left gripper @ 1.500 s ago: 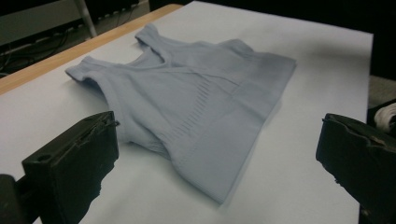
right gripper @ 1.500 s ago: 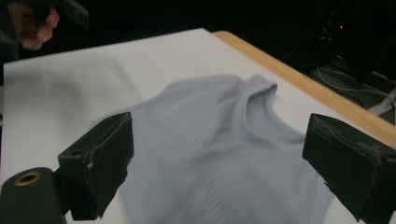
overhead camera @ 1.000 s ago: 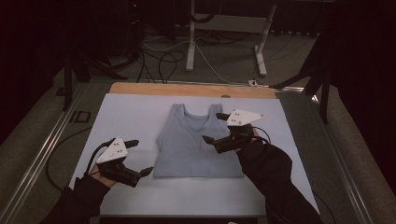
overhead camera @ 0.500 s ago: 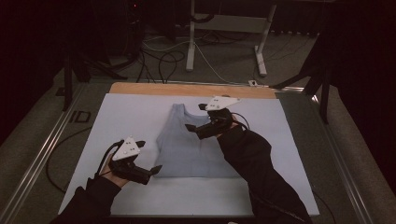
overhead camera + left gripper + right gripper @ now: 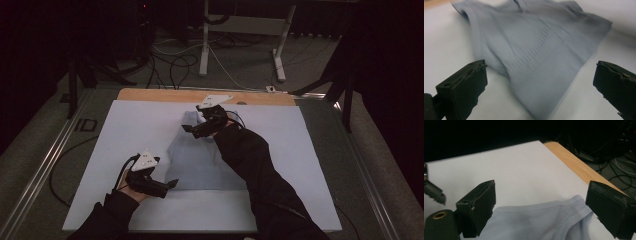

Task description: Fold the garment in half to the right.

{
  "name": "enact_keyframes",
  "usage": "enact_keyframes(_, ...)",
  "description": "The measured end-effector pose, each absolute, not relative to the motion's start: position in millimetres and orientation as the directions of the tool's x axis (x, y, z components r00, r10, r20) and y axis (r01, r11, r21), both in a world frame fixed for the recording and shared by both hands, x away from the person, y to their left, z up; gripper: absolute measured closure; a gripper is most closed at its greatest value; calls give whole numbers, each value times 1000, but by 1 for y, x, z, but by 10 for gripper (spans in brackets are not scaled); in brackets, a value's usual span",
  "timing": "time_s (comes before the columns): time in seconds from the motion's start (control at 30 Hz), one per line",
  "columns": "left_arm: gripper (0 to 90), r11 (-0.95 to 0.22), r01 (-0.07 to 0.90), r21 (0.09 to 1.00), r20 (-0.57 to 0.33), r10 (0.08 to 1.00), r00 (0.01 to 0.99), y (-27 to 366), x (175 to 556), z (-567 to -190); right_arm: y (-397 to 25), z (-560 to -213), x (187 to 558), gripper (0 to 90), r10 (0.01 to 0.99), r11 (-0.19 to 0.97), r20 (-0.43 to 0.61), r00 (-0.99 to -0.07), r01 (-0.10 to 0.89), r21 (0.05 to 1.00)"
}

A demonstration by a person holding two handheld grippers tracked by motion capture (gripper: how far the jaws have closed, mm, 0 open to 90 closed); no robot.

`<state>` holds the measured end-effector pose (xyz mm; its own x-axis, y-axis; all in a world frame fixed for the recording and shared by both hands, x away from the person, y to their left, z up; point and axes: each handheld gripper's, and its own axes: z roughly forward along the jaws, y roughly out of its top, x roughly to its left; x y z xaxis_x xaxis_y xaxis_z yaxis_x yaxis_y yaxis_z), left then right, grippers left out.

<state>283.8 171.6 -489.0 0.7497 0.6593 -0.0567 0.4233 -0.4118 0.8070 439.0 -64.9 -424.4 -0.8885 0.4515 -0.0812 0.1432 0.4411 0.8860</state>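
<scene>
High view shows a soft, light grey tank top (image 5: 200, 160) mid-tabletop, best pinched at hem corner and shoulder strap, where left gripper (image 5: 167, 185) and right gripper (image 5: 192, 129) gape empty.

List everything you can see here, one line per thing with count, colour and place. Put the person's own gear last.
Tank top: one, pale grey-blue, flat on the middle of the sheet.
Sheet: one, white, covering most of the table.
Table: one, light wood, its far edge bare beyond the sheet.
Stand: one, white, on the floor past the table.
Cables: several, black and white, on the floor near the stand.
Left claw: one, black, open at the tank top's near left corner.
Right claw: one, black, open over the tank top's far end.
Sleeves: two, black, coming in from the bottom.
</scene>
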Motion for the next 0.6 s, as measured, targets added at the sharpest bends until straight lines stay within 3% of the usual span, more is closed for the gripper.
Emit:
enact_keyframes(0.3,53,-467,481,742,-61,667,742,168,291,-517,-52,-446,460,94,475,475,-74,-877,184,861)
enact_keyframes(0.43,147,-481,485,730,-49,671,740,168,292,-520,-51,-454,464,97,492,489,-53,-869,225,843)
enact_keyframes(0.57,321,-457,509,729,-70,690,720,171,296,-524,-45,-455,466,110,470,486,-49,-881,211,848)
enact_keyframes(0.6,321,-479,511,714,-51,692,720,172,296,-525,-45,-455,466,110,470,486,-49,-881,211,848)
